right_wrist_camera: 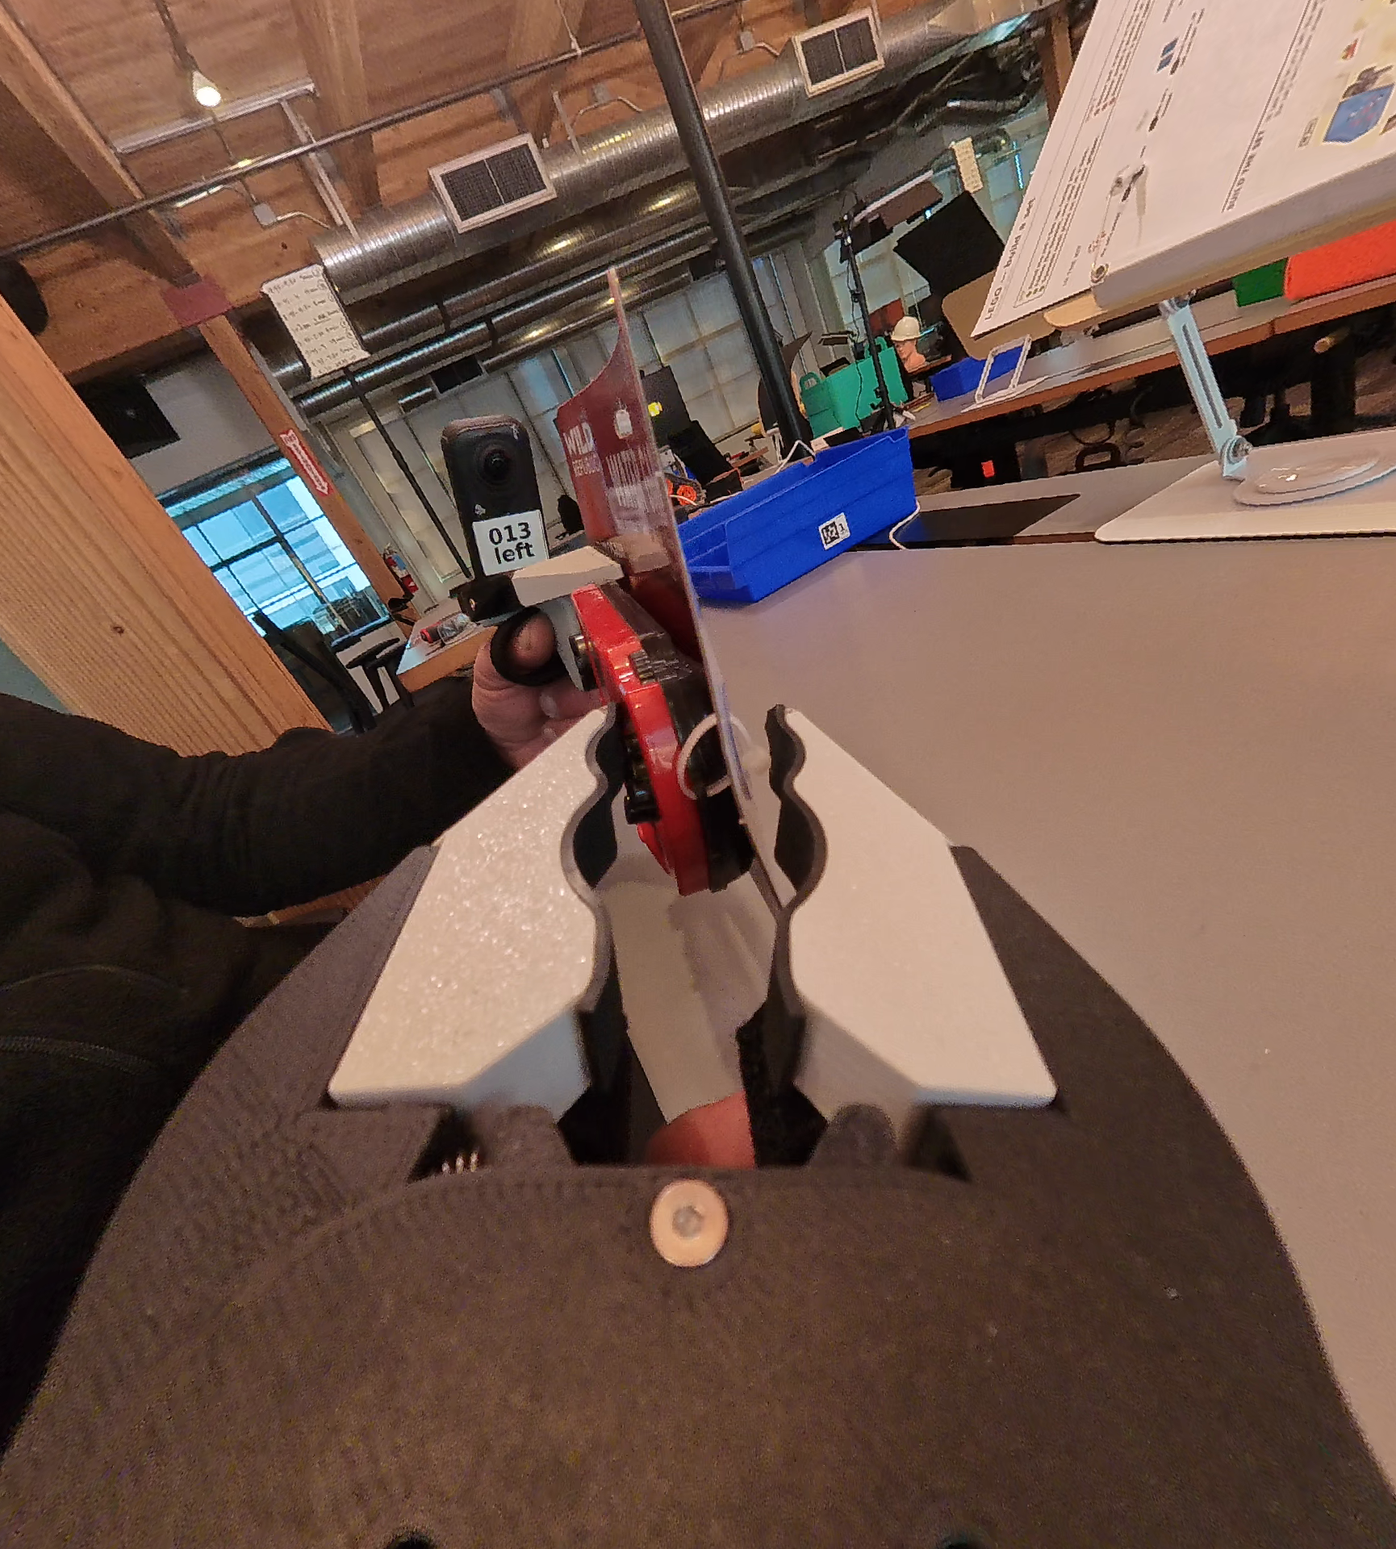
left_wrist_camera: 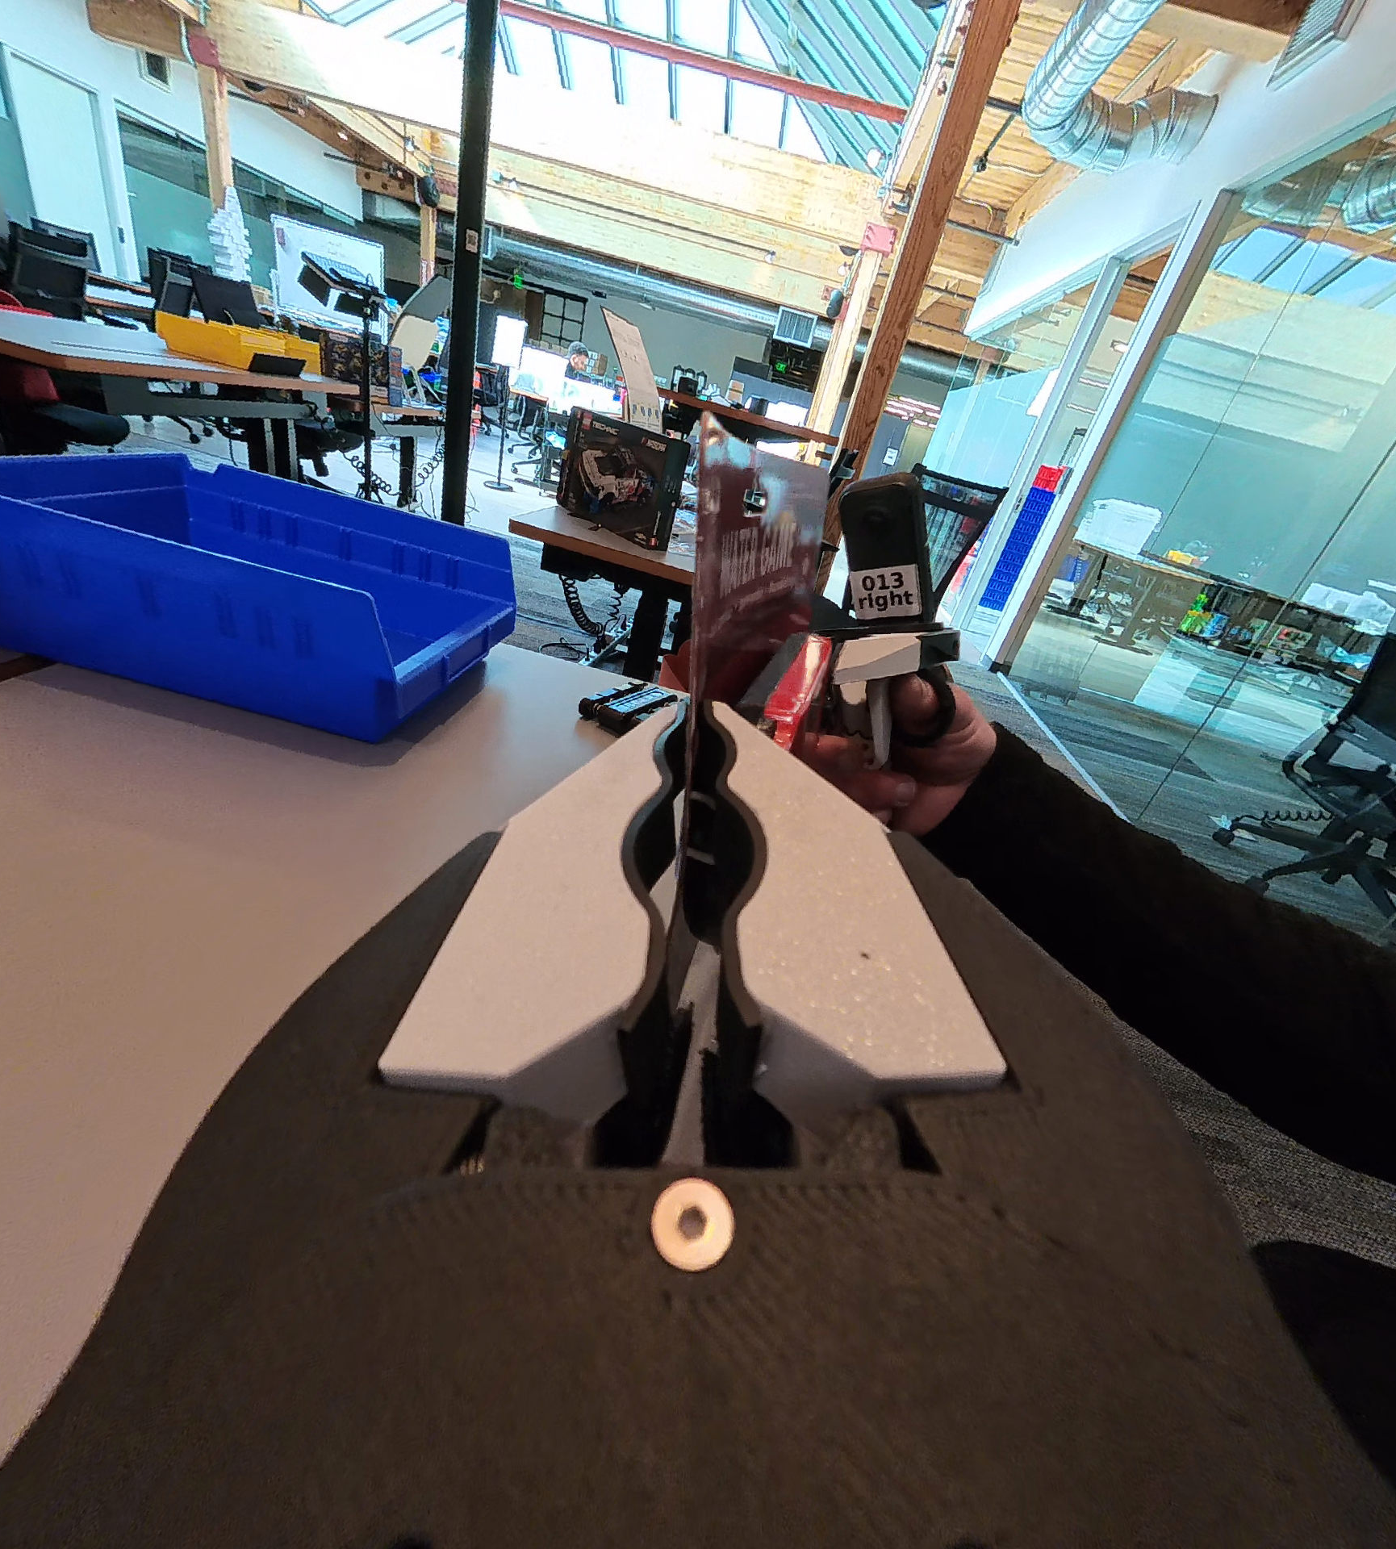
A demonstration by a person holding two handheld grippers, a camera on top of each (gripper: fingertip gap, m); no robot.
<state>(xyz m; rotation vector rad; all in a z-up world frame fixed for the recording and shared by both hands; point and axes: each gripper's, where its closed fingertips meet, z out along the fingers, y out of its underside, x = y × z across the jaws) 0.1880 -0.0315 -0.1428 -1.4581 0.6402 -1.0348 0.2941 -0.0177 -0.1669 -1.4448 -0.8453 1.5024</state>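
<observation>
A dark red backing card [left_wrist_camera: 753, 536] with a red plastic toy [left_wrist_camera: 804, 696] tied to it is held upright above the grey table [left_wrist_camera: 133, 880]. My left gripper [left_wrist_camera: 699, 721] is shut on the card's edge. My right gripper [right_wrist_camera: 690, 729] is shut on the red toy [right_wrist_camera: 661, 754] and the card [right_wrist_camera: 619, 453], with a white tie [right_wrist_camera: 690, 754] between the fingers. The right gripper also shows in the left wrist view [left_wrist_camera: 833, 670], in a person's hand [left_wrist_camera: 921, 754]. The left gripper shows in the right wrist view [right_wrist_camera: 586, 578], pinching the card from the far side.
A blue bin [left_wrist_camera: 217, 587] stands on the table to the left and also shows in the right wrist view [right_wrist_camera: 804, 511]. Small black parts [left_wrist_camera: 627, 704] lie near the table's far edge. A tilted document stand [right_wrist_camera: 1265, 168] is at the right. A black pole [left_wrist_camera: 472, 251] rises behind the table.
</observation>
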